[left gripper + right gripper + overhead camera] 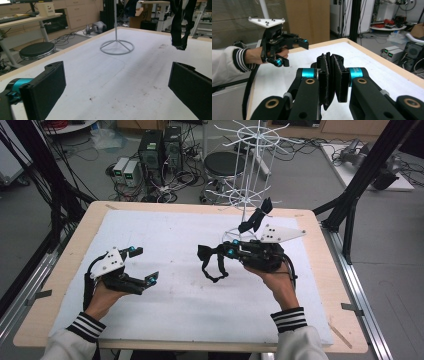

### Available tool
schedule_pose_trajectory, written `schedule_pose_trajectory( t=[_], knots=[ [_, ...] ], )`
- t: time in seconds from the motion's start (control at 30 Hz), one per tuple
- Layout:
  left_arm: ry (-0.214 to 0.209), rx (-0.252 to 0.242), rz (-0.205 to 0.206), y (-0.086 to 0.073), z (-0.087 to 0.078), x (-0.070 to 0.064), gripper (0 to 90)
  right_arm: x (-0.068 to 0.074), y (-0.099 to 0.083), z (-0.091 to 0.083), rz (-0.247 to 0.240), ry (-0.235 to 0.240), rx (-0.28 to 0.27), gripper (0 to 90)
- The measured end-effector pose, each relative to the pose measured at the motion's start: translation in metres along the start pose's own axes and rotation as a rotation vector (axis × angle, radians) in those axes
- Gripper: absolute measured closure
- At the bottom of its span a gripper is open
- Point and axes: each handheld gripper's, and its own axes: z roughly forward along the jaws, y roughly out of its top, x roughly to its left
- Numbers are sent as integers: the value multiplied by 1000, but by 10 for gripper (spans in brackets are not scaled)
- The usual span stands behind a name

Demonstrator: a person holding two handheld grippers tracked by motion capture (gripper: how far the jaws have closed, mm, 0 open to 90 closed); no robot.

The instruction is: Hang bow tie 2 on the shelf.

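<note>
1. The left gripper (142, 266) is low over the white mat (175, 295) on the tabletop (75, 245). Its fingers (43, 91) are spread wide apart with nothing between them.
2. Ahead of those fingers, the round foot of the white wire rack (117, 47) sits on the mat.
3. The right gripper (212, 252) is held above the middle of the mat. Its fingers (324, 82) are squeezed tight on a black strap (212, 267).
4. The strap is pinched between the right fingers, and its loop hangs down under them.
5. Another black strap piece (256, 217) hangs on the rack, just behind the right gripper.
</note>
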Motion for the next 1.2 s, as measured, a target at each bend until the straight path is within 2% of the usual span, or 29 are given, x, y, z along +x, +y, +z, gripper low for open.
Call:
schedule_pose_trajectory(
  t=[0.27,0.67,0.8,0.9,1.2],
  knots=[
    [39,-22,-31,-17,-15,2,17,-2,6,-8,-9,-28,-17,840],
    [113,-85,-44,-39,-35,5,17,-17,17,-20,-14,-116,-54,840],
    [110,-110,-59,-46,-40,5,17,-23,19,-24,-7,-137,-65,840],
    [113,-110,-62,-50,-43,5,17,-27,21,-25,-4,-151,-67,839],
    [150,-120,-72,-62,-49,6,17,-39,23,-30,5,-185,-79,840]
  ],
)
